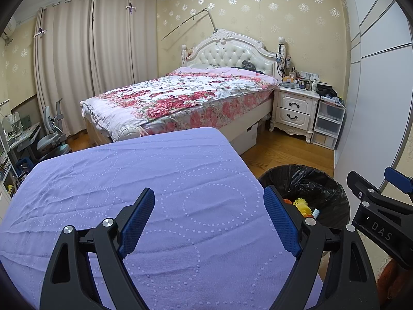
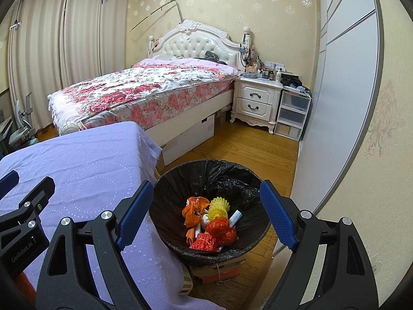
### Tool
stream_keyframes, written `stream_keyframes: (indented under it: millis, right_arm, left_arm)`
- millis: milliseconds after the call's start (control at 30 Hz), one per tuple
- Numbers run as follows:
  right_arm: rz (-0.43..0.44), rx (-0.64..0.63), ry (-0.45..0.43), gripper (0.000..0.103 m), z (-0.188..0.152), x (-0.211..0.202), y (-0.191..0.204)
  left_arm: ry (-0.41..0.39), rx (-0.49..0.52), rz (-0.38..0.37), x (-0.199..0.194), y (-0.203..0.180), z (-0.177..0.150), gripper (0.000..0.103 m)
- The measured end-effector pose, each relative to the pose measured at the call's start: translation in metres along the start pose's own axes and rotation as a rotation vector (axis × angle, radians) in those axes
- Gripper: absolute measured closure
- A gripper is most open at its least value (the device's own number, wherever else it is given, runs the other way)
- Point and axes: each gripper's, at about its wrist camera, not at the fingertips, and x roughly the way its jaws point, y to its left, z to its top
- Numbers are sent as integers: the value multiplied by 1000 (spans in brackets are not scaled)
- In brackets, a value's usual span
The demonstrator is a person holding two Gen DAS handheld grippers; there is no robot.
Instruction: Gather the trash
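Both grippers, left (image 1: 209, 219) and right (image 2: 206, 214), spread wide, empty. Right view alone shows bin (image 2: 165, 180) contents: trash (image 2: 211, 222). Purple cloth (image 1: 129, 180) beside bin.

the room is lit softly and evenly. straight lines are bent near the edges, the corners are blacked out, and everything is seen sharply.

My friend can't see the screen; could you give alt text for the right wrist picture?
An open hand-held gripper hangs over a black-lined bin holding orange, yellow and red trash. A purple-covered table is at left, a floral bed behind.
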Motion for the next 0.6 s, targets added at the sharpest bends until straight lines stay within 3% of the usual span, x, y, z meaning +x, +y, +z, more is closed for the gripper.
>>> stream_keyframes:
  millis: [600]
  right_arm:
    - [-1, -1, 1, 20, -1, 0, 1]
  left_arm:
    - [-14, -2, 7, -7, 0, -1, 19]
